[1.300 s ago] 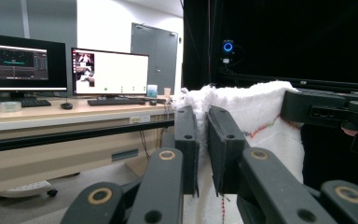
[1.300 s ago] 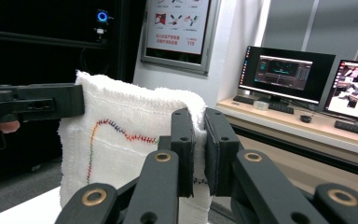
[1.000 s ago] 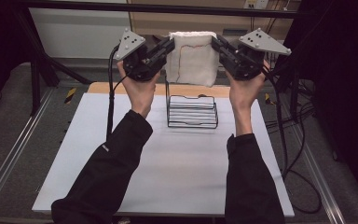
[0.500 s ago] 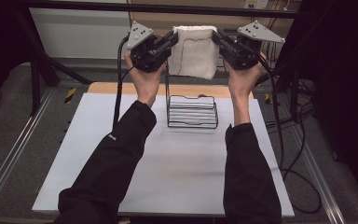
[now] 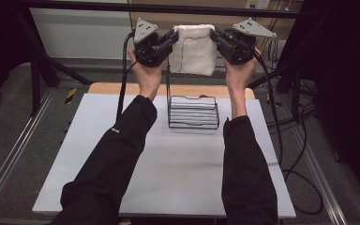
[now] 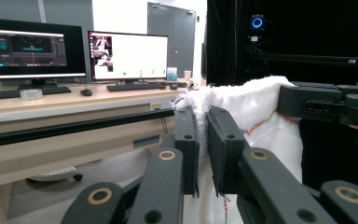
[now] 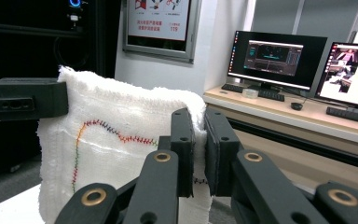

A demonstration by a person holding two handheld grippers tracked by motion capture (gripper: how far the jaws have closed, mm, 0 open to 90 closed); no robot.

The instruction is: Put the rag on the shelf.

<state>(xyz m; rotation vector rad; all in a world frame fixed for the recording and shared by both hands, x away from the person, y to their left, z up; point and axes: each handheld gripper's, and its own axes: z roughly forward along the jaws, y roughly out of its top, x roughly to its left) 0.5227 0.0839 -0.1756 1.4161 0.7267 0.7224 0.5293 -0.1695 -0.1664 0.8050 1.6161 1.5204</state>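
The left gripper [image 5: 172, 38] and the right gripper [image 5: 214, 36] hold a white towel [image 5: 195, 50] up in the air between them. Each one pinches a top corner of the towel. The towel hangs down flat from the two grippers, like washing on a line.

Seen from the left gripper [image 6: 204, 140], its two black jaws are squeezed tight on the edge of the towel [image 6: 261, 116]. The cloth pokes up just past the jaw tips and spreads away to the right. The right gripper [image 6: 328, 105] grips the far corner over there.

Seen from the right gripper [image 7: 199, 140], its jaws are squeezed tight on the towel [image 7: 116, 149] too. The cloth spreads away to the left, and a wavy line of coloured stitches runs across it. The left gripper [image 7: 23, 100] grips the far top corner.

Below the two grippers, a black wire rack [image 5: 193, 112] stands on a white table [image 5: 178, 178]. The rack sits between the person's two arms. The towel hangs above and behind the rack and is not touching it.

Past the left gripper there is a long desk [image 6: 65, 105] with two screens [image 6: 81, 49] on it. The same kind of screens [image 7: 307, 65] show off to the right of the right gripper.
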